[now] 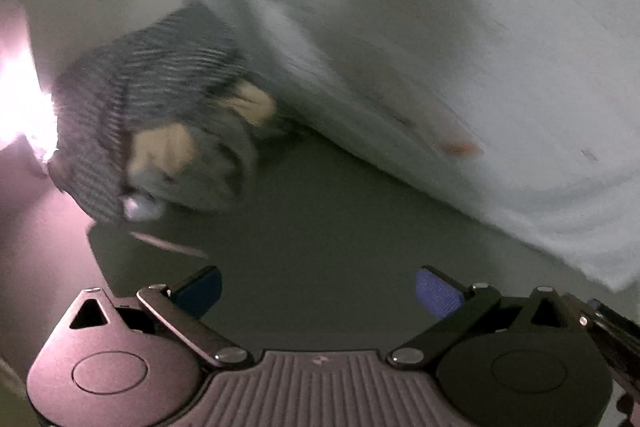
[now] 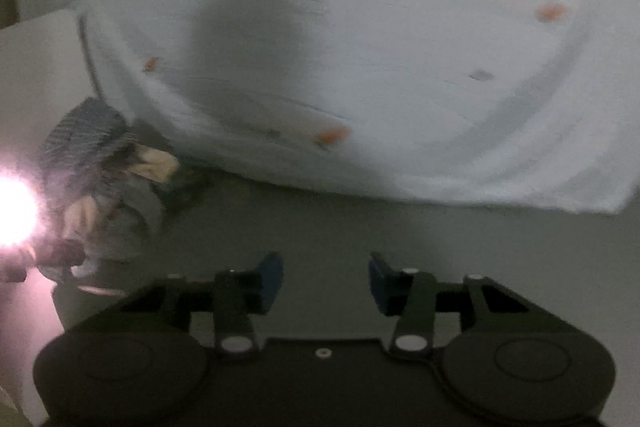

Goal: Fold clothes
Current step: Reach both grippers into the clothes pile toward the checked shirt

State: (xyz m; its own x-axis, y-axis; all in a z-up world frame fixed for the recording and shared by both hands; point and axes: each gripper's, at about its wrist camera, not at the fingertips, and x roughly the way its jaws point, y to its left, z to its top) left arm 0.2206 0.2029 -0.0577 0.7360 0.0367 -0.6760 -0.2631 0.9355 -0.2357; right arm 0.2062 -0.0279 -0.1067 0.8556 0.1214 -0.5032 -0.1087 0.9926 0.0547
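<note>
A large white garment (image 1: 460, 75) with small orange marks lies spread on the grey table, filling the upper right of the left wrist view and most of the right wrist view (image 2: 380, 87). Both views are blurred. My left gripper (image 1: 318, 293) stands wide open over bare table, short of the garment's near edge, with nothing between its blue pads. My right gripper (image 2: 326, 281) is also open, its pads closer together, empty, and short of the garment's hem.
A bundle of grey striped and beige clothes (image 1: 160, 131) sits crumpled left of the white garment, seen also in the right wrist view (image 2: 104, 179). A bright light glares at the left edge (image 2: 12, 211). Bare grey table (image 1: 328, 227) lies between the grippers and the garment.
</note>
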